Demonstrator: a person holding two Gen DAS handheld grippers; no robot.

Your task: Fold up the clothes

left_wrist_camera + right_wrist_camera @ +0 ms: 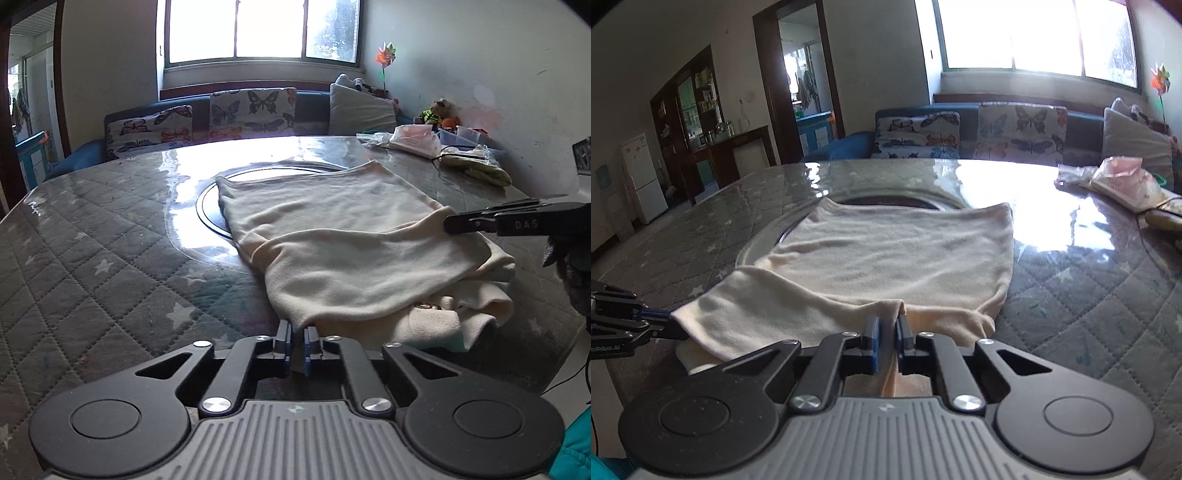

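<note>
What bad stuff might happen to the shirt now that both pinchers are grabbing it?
The left gripper and right gripper each pinch only a thin edge of the cream garment, so a corner might slip free. Layers bunched near the table edge may drag along and wrinkle the fold.

Butterfly-print cushions [243,110] line a blue sofa [849,146] under the bright window [258,29].

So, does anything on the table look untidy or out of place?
Mostly the cream garment: its near end is bunched, with a layer sticking out under the fold near the table edge. Loose bags clutter the far right corner.
</note>
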